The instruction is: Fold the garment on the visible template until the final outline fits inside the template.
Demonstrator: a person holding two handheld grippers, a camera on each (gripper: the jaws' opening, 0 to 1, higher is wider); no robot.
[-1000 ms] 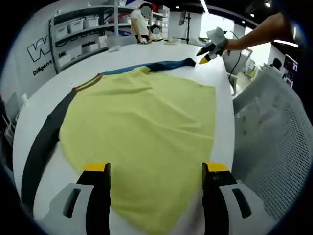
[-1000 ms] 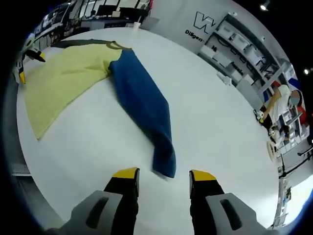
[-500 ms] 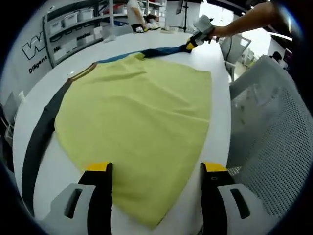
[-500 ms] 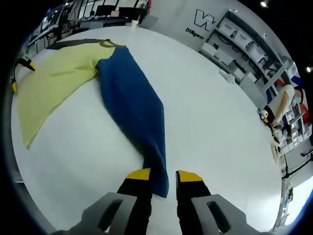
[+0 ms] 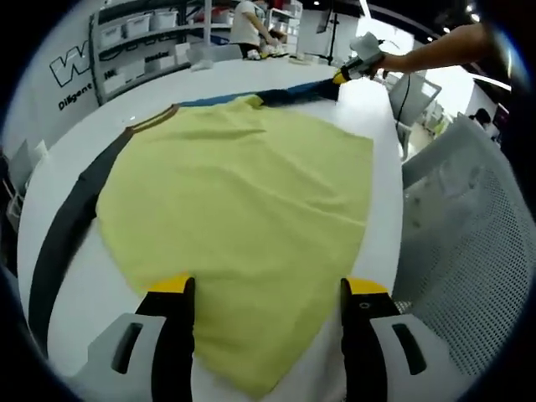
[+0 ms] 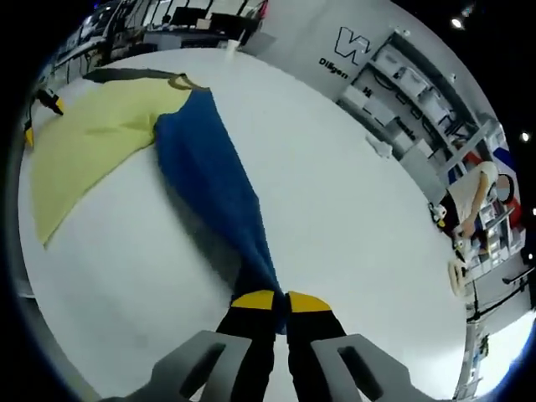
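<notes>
A yellow garment [image 5: 243, 193] lies spread flat on the white table [image 5: 385, 167]. It has a dark sleeve [image 5: 67, 226] on the left and a blue sleeve [image 5: 293, 92] stretched away at the far end. My left gripper [image 5: 264, 289] hangs open over the near hem, with yellow cloth showing between its jaws. My right gripper [image 6: 270, 300] is shut on the end of the blue sleeve [image 6: 205, 167], which runs back to the yellow body [image 6: 92, 134]. The right gripper [image 5: 352, 71] also appears far off in the left gripper view. The left gripper [image 6: 40, 117] sits at the left edge of the right gripper view.
A grey mesh chair [image 5: 469, 251] stands close to the table's right edge. Shelves with bins [image 5: 142, 33] and a person [image 5: 249, 25] are beyond the far side. More shelving [image 6: 419, 92] lines the wall. The white tabletop [image 6: 352, 218] extends right of the blue sleeve.
My right gripper came down onto the blue sleeve's end and its jaws shut on it. The sleeve now lies pulled out straighter. My left gripper stays open over the hem.
</notes>
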